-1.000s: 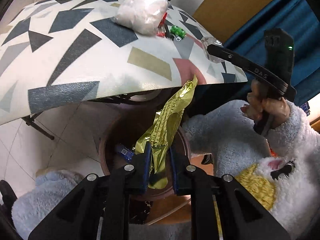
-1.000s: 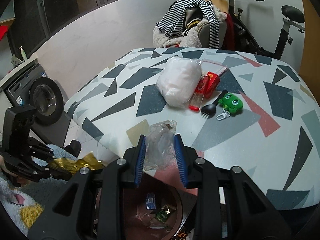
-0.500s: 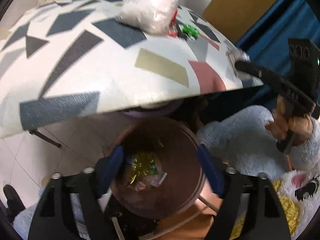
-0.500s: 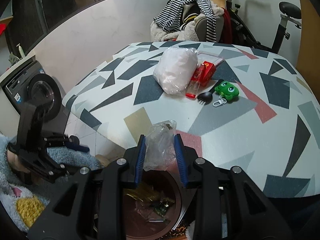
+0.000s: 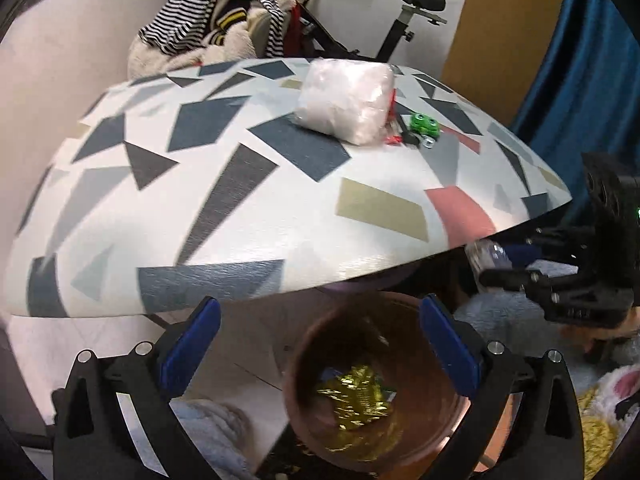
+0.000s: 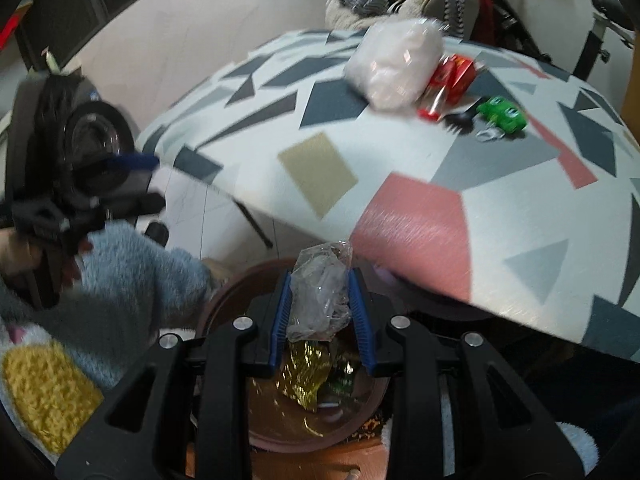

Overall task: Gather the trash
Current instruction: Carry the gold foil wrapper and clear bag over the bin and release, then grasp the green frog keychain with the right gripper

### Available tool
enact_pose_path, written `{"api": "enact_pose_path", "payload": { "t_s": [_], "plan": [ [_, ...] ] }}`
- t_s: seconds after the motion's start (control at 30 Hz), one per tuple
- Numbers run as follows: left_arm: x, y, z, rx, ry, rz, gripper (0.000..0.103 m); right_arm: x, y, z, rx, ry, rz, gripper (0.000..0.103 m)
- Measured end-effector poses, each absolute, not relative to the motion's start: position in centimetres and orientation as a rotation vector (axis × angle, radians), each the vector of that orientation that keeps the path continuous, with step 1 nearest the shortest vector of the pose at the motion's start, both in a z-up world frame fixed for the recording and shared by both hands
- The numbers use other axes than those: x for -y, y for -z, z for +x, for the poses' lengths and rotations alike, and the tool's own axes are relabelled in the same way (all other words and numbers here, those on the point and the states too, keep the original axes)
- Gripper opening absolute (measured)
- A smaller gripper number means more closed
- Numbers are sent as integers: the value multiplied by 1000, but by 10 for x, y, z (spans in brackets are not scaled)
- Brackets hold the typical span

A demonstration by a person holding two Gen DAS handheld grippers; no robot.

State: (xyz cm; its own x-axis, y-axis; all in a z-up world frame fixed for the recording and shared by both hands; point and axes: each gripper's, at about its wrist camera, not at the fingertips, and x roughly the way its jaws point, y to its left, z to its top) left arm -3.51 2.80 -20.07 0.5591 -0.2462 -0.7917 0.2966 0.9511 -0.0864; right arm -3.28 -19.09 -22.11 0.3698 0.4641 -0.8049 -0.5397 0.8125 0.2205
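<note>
Closest to the right wrist camera, at 6 o'clock, the right gripper has its blue-padded fingers closed most of the way onto a crumpled clear plastic wrapper, which sticks up between the pads. Directly below it sits a round brown bin, and a crumpled gold foil wrapper lies inside with other small scraps.

From the left wrist camera, the left gripper has its fingers spread wide apart with nothing between them. The same bin shows between them at 6 o'clock, the gold foil wrapper resting on its bottom. The right gripper appears at 3 o'clock, just under the table edge, the clear plastic wrapper at its tips.

Beyond the bin, a table with a pattern of grey, blue, tan and pink shapes fills the middle of both views, its near edge overhanging the bin. On its far side, toward 1 o'clock, a white plastic-wrapped bundle lies touching a red packet. Just beside these are a black plastic fork and a green frog keychain.

Farthest away, at 12 o'clock, a chair heaped with striped clothing stands beside an exercise bike.
</note>
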Motion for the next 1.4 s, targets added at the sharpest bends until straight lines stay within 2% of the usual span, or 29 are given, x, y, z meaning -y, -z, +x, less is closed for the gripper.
{"api": "enact_pose_path", "payload": {
  "t_s": [0.17, 0.23, 0.27, 0.3, 0.37, 0.5, 1.0, 1.4],
  "plan": [
    [-41, 195, -37, -899, 284, 33, 97, 180, 231, -37, -1036, -664, -118, 33],
    [-45, 196, -37, -895, 257, 30, 97, 176, 233, -38, -1045, -673, -123, 39],
    [-48, 196, -36, -895, 238, 30, 97, 175, 234, -38, -1048, -678, -124, 52],
    [-50, 196, -36, -894, 228, 29, 97, 174, 233, -39, -1043, -674, -133, 70],
    [-55, 195, -35, -889, 209, 22, 97, 174, 231, -40, -1019, -650, -151, 81],
    [-60, 192, -33, -874, 192, -7, 97, 181, 224, -34, -977, -563, -156, 97],
    [-60, 180, -22, -820, 181, 5, 97, 227, 205, 5, -932, -387, -132, 97],
    [-77, 176, -8, -810, 142, -19, 97, 273, 201, 50, -957, -349, -1, 97]
  ]
}}
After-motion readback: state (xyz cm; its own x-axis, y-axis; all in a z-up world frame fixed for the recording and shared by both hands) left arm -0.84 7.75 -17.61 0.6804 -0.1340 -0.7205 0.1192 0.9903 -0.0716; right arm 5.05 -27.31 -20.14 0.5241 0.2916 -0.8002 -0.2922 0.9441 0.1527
